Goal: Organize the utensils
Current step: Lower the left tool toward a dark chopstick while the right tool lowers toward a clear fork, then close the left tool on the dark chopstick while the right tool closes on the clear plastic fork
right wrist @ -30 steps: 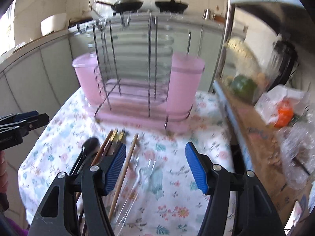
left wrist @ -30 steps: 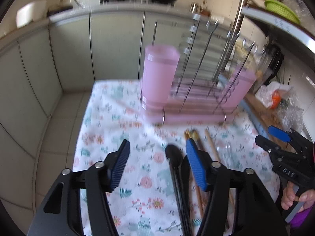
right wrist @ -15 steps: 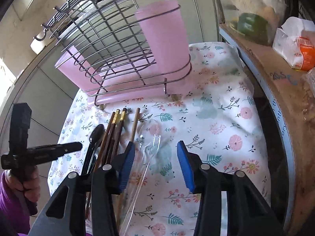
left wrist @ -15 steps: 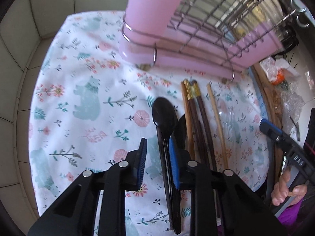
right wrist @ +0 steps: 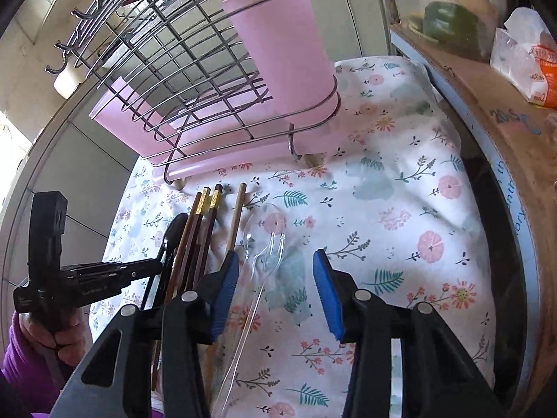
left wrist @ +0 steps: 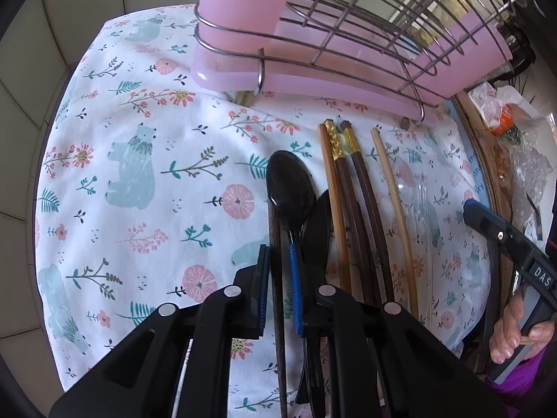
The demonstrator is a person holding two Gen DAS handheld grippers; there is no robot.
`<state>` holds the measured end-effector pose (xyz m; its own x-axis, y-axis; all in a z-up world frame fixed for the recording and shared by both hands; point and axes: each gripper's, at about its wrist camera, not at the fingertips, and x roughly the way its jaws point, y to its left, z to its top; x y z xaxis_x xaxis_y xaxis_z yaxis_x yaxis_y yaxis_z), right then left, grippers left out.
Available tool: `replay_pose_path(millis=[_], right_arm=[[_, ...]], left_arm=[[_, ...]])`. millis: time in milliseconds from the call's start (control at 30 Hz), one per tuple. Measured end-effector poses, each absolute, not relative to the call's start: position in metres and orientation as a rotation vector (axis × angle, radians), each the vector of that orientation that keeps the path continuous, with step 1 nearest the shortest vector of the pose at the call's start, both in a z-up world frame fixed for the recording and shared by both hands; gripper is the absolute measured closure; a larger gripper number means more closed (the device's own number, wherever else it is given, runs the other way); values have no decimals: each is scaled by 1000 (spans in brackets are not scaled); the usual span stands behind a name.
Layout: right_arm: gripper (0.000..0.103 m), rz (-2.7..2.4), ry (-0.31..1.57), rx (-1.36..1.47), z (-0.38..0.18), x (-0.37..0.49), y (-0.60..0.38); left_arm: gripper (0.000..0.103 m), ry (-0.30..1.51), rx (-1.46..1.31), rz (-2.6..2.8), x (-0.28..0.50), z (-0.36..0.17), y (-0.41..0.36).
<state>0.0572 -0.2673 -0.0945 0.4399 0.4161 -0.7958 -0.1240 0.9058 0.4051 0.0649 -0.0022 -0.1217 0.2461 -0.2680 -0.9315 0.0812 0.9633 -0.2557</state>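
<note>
A black plastic spoon (left wrist: 290, 183) lies on the floral cloth (left wrist: 139, 181), beside a black knife (left wrist: 318, 230) and several chopsticks (left wrist: 351, 202). My left gripper (left wrist: 278, 278) is low over the cloth, its jaws narrowed around the spoon's handle, a small gap still showing. Clear plastic cutlery (right wrist: 268, 254) lies right of the chopsticks (right wrist: 205, 230). My right gripper (right wrist: 275, 289) is open above the clear cutlery, holding nothing. A pink holder cup (left wrist: 243, 10) stands in the wire dish rack (left wrist: 365, 35).
The rack's second pink cup (right wrist: 285, 45) faces the right wrist view. A wooden board (right wrist: 504, 118) with a tissue packet (right wrist: 525, 59) and plastic bags (left wrist: 529, 174) lines the cloth's right side. Tiled floor lies left of the table.
My left gripper dropped lower over the black spoon's handle and its jaws narrowed around it. My right gripper moved closer over the clear cutlery and stayed open.
</note>
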Motion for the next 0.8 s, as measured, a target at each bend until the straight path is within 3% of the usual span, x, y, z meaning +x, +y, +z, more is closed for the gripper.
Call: replay_pose_path(millis=[333,667,800], right_arm=[[59,356,1103,429,-99,61,-285],[59,408,1195,454,-115,68,-268],[71,429,1241,477,-124,71,-269]], left_arm=[[98,1223,-240,-84,48,-100,38],[95,1353,-227,-94,56,-117,42],[88,1373,-226,-92,67,-113,47]])
